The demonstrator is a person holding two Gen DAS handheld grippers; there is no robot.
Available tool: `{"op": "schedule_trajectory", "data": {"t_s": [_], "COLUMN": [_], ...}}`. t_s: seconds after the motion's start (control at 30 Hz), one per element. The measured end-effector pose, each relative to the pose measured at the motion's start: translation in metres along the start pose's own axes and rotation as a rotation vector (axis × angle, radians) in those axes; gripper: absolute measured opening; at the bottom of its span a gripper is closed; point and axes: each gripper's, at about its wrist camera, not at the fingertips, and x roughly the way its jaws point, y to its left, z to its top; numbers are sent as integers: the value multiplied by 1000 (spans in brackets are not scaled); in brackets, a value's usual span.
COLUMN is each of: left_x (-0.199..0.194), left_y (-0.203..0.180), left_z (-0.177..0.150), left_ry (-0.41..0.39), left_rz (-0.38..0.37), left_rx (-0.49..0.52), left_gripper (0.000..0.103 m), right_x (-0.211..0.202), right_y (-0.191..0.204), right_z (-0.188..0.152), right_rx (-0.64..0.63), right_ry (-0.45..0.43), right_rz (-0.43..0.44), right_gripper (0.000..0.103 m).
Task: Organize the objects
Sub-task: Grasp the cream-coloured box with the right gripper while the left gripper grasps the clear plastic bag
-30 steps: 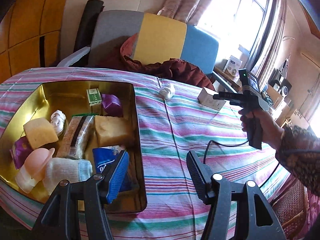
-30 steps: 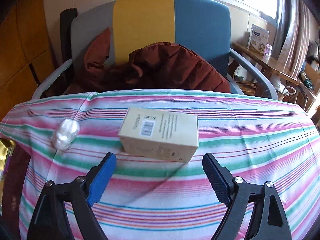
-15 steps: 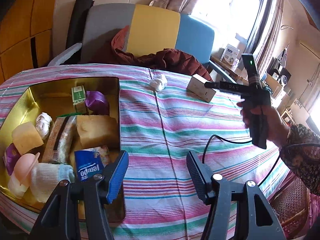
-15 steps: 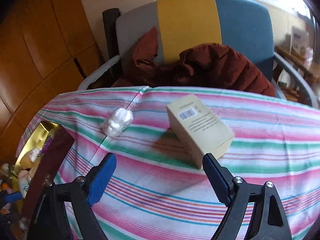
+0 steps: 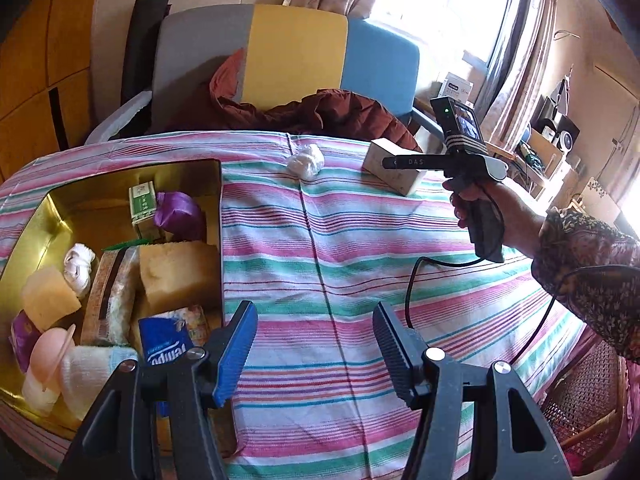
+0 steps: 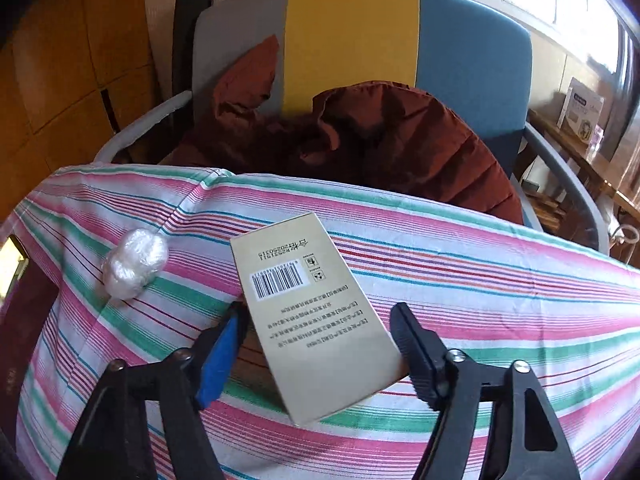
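A beige carton with a barcode [image 6: 304, 300] lies on the striped tablecloth [image 6: 480, 280], one end towards me. My right gripper [image 6: 316, 340] straddles that near end; its jaws are closing, and the blue pad and the black pad touch the carton's two long sides. From the left wrist view the same carton [image 5: 400, 182] sits at the table's far right, with the right gripper [image 5: 400, 162] over it and a hand [image 5: 500, 216] on the handle. My left gripper [image 5: 312, 336] hangs open over bare cloth, beside the gold tin [image 5: 120, 172].
The tin holds sponges [image 5: 180, 272], a tissue pack [image 5: 166, 344], socks, a purple bag and a small green box. A crumpled white plastic wad [image 5: 305, 161] [image 6: 134, 262] lies left of the carton. An armchair with a brown jacket [image 6: 380, 140] stands behind the table.
The right gripper has moved in over the carton and narrowed its jaws around it; before, it stood wide open short of it. The left gripper drifted slightly sideways, still open.
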Motion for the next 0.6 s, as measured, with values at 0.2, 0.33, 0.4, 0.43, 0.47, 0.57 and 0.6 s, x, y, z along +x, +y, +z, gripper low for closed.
{"op": "schedule_trajectory", "data": {"t_s": [0.2, 0.33, 0.4, 0.43, 0.47, 0.57, 0.6], "left_x": [21, 44, 60, 70, 80, 108, 117], "left_y": [-9, -21, -28, -31, -32, -34, -34], "left_z": [26, 54, 69, 76, 84, 108, 115], "left_ry": [10, 14, 25, 29, 36, 53, 48], "left_rz": [-23, -26, -5, 5, 13, 35, 40], "left_rx": [4, 39, 74, 88, 95, 90, 88], "left_gripper": [61, 61, 61, 61, 61, 61, 61], "right_x": [-12, -19, -16, -18, -21, -21, -20], "right_y": [4, 14, 19, 19, 18, 7, 3], "right_z": [-16, -35, -46, -47, -48, -49, -50], "right_rx": [87, 75, 62, 66, 75, 121, 143], "right_ry": [-36, -60, -36, -45, -57, -61, -59], "right_rz": [22, -37, -64, -78, -96, -105, -106], "right_gripper": [51, 51, 50, 50, 50, 50, 50]}}
